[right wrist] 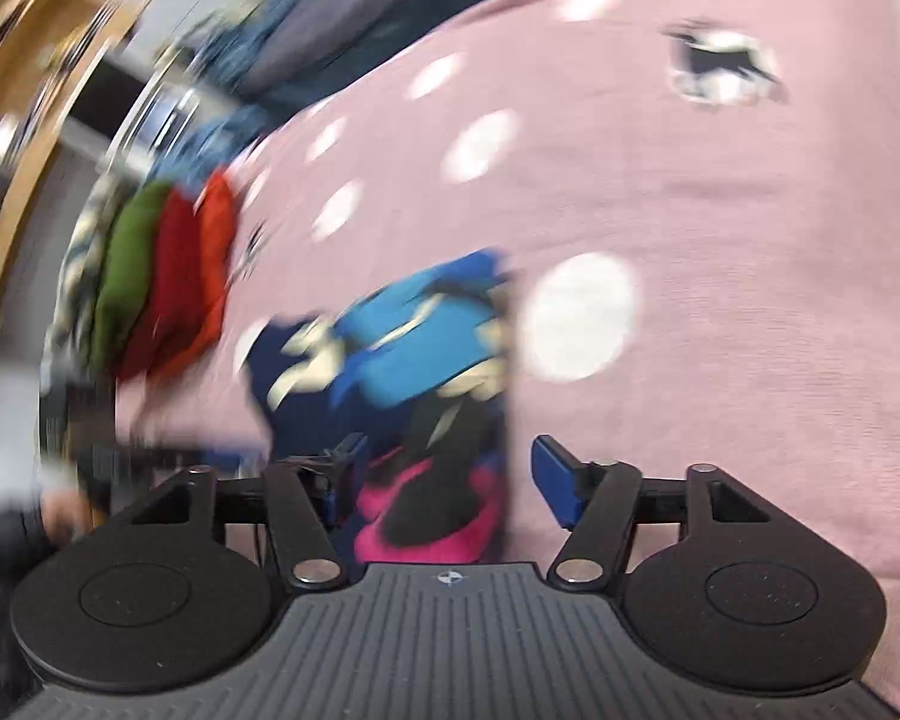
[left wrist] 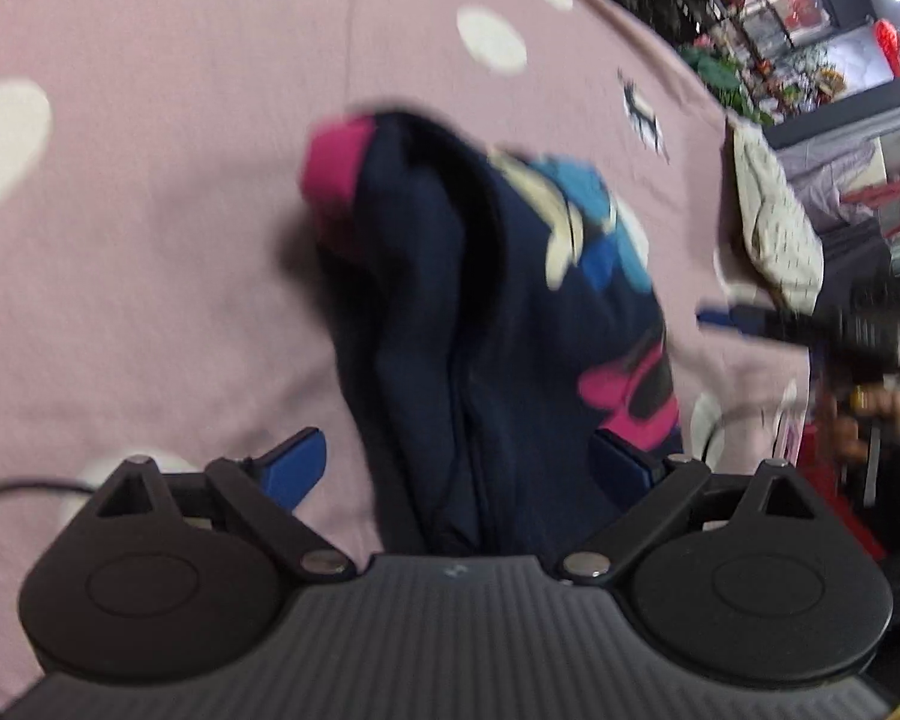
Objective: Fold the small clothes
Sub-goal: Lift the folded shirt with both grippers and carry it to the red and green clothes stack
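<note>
A small navy garment [left wrist: 450, 312] with a pink cuff and a blue, cream and pink print lies bunched on the pink white-spotted bedsheet [left wrist: 150, 240]. My left gripper [left wrist: 456, 465] is open just above it. The cloth runs between its blue fingers [left wrist: 294, 468], and the right-hand one is partly hidden by fabric. In the blurred right wrist view the same garment [right wrist: 426, 354] lies between the spread fingers of my open right gripper [right wrist: 450, 480]. The right finger [right wrist: 555, 480] stands apart from the cloth. The right gripper [left wrist: 744, 318] also shows at the sheet's right side in the left wrist view.
A stack of folded green, red and orange clothes [right wrist: 168, 276] sits at the sheet's left edge. Blue and grey clothes [right wrist: 306, 42] lie beyond the sheet. A white patterned cloth [left wrist: 774, 228] hangs at the right edge. Wooden furniture [right wrist: 30, 60] stands at the far left.
</note>
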A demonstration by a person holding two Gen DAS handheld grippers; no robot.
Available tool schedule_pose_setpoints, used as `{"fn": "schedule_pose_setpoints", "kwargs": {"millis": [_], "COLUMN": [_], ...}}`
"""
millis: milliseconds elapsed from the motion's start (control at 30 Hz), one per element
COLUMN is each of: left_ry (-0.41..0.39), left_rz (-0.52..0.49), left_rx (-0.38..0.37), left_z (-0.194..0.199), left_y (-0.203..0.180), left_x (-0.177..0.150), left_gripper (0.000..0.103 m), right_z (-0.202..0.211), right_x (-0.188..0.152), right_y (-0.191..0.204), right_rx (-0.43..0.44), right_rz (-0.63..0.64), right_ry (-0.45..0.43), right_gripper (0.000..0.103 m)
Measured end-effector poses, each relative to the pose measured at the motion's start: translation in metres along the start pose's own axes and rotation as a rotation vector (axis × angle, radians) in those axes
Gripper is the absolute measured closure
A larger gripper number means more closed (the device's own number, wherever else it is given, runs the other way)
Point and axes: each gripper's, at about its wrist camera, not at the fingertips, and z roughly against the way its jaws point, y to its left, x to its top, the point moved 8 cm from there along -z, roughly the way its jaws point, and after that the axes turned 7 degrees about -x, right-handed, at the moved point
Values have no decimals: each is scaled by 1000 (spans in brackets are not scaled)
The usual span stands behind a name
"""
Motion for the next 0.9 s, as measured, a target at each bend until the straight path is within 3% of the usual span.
{"fn": "schedule_pose_setpoints", "kwargs": {"millis": [100,200,267,367,400,433,467,533,600,733,900], "left_ry": [30,14,11,-16,-23,-30,-39,-45,-57,-180,-388], "left_rz": [-5,-20,-11,-9,4,39,71,53,12,15,-14], "left_rx": [-12,-13,-38,1,9,1,-15,-5,7,-12,-9], "left_z": [-17,-28,-32,-35,-35,-35,-35,-37,-33,4,101], "left_y": [-6,-12,-15,-13,-9,-5,-3,-8,-19,-34,-47], "left_x": [-20,-25,-27,-30,-29,-28,-28,-27,-27,-13,9], "left_gripper": [8,9,15,51,70,77,79,83,85,87,87], "right_z": [-19,-47,-66,-81,-83,-84,-85,-87,-80,-40,9], "right_x": [12,18,22,22,22,23,24,24,26,36,66], "right_y": [-7,6,12,12,16,19,22,25,32,78,180], "right_rx": [30,46,63,90,97,98,91,52,34,77,211], "right_rz": [-79,-55,-47,-45,-47,-52,-47,-13,22,161,346], "right_ry": [-16,14,58,87,84,89,94,108,96,7,-115], "right_gripper": [7,8,8,10,10,17,25,55,65,70,70]}}
